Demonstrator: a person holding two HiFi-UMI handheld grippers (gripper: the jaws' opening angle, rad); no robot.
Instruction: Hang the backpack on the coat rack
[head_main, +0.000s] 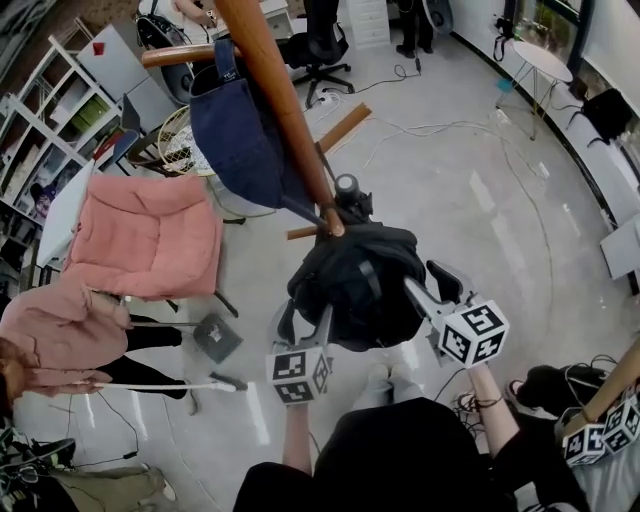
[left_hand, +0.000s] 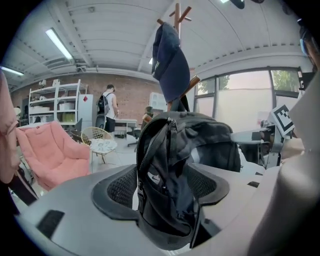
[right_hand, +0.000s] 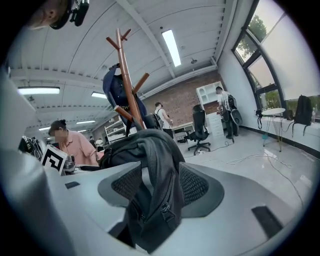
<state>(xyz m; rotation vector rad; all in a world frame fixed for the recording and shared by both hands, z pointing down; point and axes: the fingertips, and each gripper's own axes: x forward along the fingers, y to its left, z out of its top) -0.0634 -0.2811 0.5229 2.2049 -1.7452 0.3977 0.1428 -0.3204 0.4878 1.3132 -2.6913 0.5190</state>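
Observation:
The black backpack (head_main: 355, 285) hangs from a lower peg (head_main: 318, 228) of the wooden coat rack (head_main: 280, 90). My left gripper (head_main: 305, 322) is at its left side and my right gripper (head_main: 432, 285) at its right side. In the left gripper view the backpack (left_hand: 170, 165) lies between the wide-spread jaws of the left gripper (left_hand: 162, 187), which stands open with a gap at the pads. The right gripper view shows the same: the backpack (right_hand: 150, 165) sits loose between the jaws of the open right gripper (right_hand: 159, 187). A navy bag (head_main: 240, 130) hangs from a higher peg.
A pink armchair (head_main: 140, 235) stands to the left, with a person in pink (head_main: 60, 335) beside it. Behind the rack are a wicker chair (head_main: 180, 140) and an office chair (head_main: 320, 50). A round white table (head_main: 540, 60) and floor cables lie at the right.

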